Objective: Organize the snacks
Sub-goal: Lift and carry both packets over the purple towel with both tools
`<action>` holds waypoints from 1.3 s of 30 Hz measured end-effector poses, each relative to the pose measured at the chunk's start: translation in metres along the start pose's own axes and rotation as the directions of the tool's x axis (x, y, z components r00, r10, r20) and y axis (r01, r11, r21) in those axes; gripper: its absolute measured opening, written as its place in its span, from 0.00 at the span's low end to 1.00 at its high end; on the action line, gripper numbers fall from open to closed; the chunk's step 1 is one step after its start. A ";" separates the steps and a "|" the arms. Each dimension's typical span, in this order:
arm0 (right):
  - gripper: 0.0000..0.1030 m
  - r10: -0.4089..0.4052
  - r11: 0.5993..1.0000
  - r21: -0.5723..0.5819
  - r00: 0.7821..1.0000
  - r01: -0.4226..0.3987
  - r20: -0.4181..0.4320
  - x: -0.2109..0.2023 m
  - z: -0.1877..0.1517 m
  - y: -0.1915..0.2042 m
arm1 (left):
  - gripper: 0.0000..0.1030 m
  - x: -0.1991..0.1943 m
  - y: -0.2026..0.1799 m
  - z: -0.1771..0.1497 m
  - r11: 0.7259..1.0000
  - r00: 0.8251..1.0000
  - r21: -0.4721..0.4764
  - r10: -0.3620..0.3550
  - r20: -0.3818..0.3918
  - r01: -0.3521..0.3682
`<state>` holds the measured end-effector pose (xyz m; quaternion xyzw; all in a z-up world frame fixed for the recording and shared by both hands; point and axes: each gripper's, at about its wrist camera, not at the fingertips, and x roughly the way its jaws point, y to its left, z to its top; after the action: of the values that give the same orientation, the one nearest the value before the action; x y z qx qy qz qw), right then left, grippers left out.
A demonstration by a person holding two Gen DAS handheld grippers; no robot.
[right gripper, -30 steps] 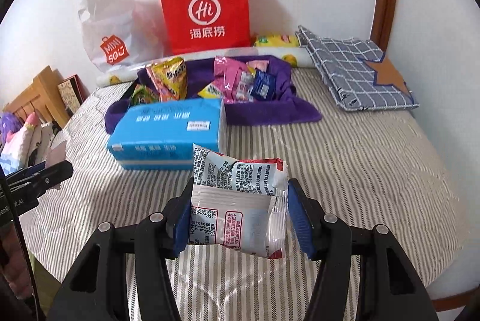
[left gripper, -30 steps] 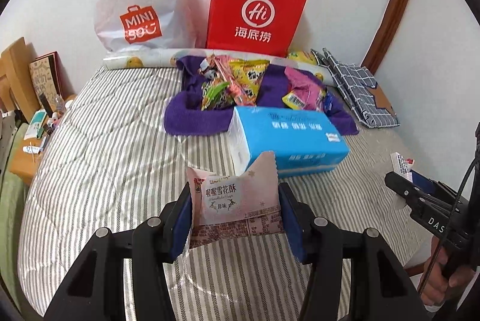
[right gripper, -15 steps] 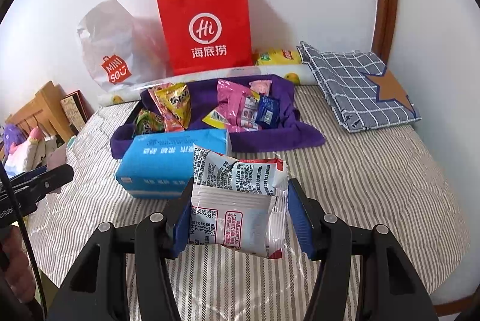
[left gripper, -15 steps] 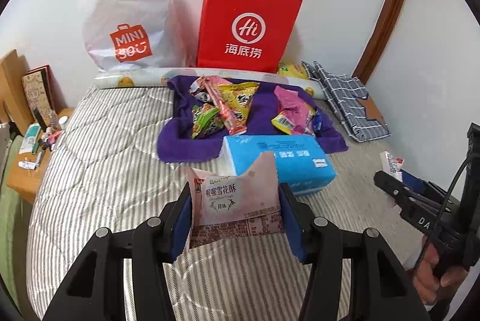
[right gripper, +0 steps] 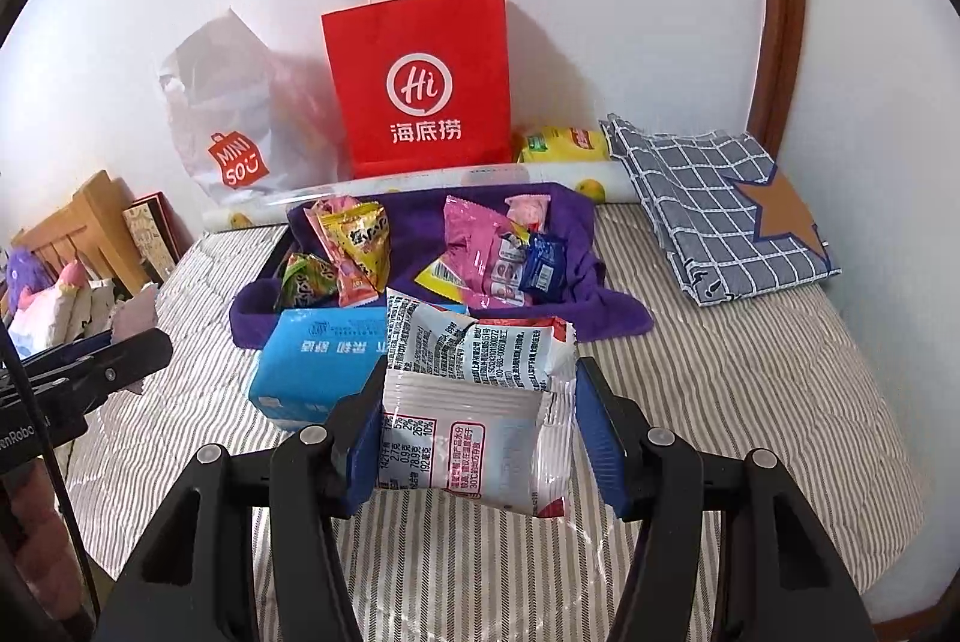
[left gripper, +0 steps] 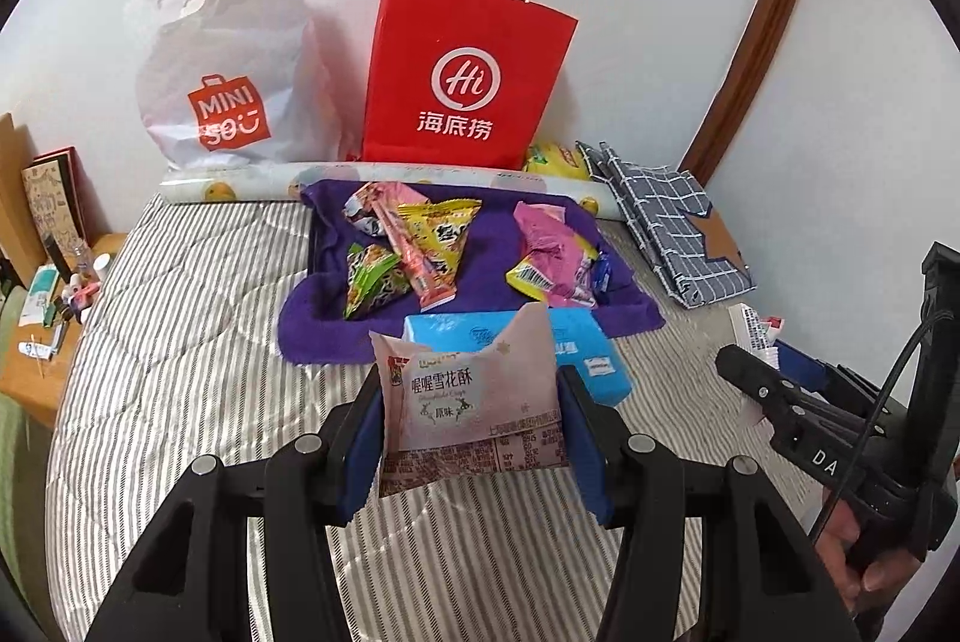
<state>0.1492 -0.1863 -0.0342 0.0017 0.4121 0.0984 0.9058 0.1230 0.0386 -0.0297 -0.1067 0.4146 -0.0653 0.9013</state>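
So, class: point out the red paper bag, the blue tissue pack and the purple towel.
red paper bag [right gripper: 420,102]: right wrist view, on its white round logo.
blue tissue pack [right gripper: 318,360]: right wrist view, on its top face.
purple towel [left gripper: 318,330]: left wrist view, on its bare near-left corner.
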 end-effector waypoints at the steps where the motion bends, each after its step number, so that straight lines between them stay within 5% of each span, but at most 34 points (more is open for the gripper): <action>1: 0.56 -0.001 1.000 -0.001 1.000 0.001 0.001 0.000 0.000 0.001 | 0.50 0.000 -0.001 0.001 1.000 1.000 0.002 -0.004 0.000 0.004; 39: 0.56 -0.008 0.998 -0.060 0.996 0.013 0.088 0.015 0.089 0.004 | 0.50 0.014 -0.007 0.080 0.999 0.996 0.015 0.037 0.078 -0.038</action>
<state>0.2245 -0.1724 0.0137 -0.0235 0.3690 0.1058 0.9231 0.1931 0.0403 0.0121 -0.0940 0.3805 -0.0475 0.9188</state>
